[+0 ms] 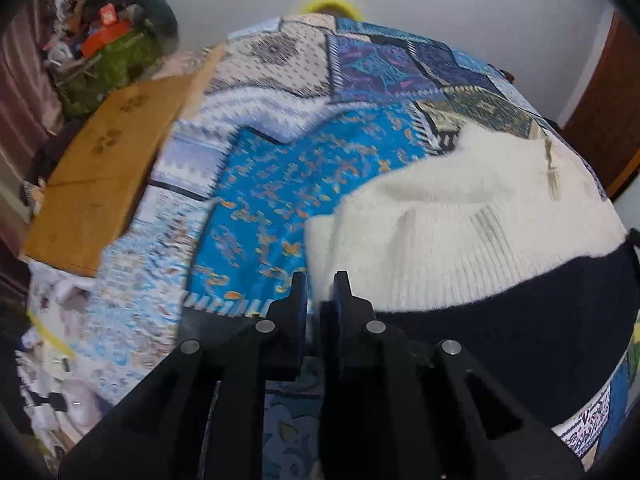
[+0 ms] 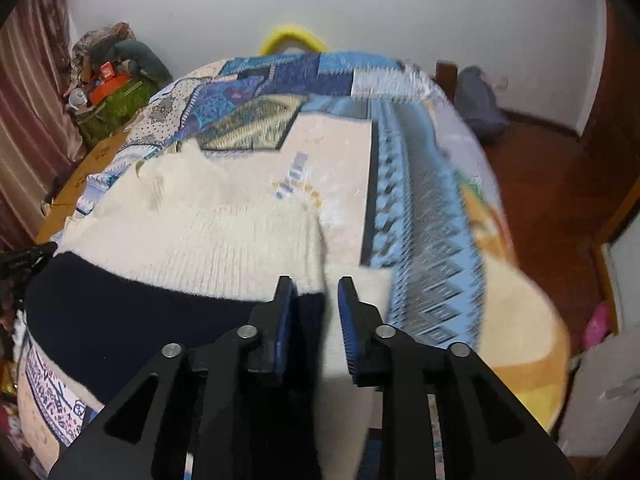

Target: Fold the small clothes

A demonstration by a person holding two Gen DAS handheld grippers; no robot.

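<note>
With the cream-and-navy sweater [image 1: 460, 216] spread on the bed [image 1: 280, 184], the left gripper [image 1: 320, 292] and right gripper [image 2: 316, 294] each pinch a near hem corner, likely ready to carry the hem toward the far collar.
</note>
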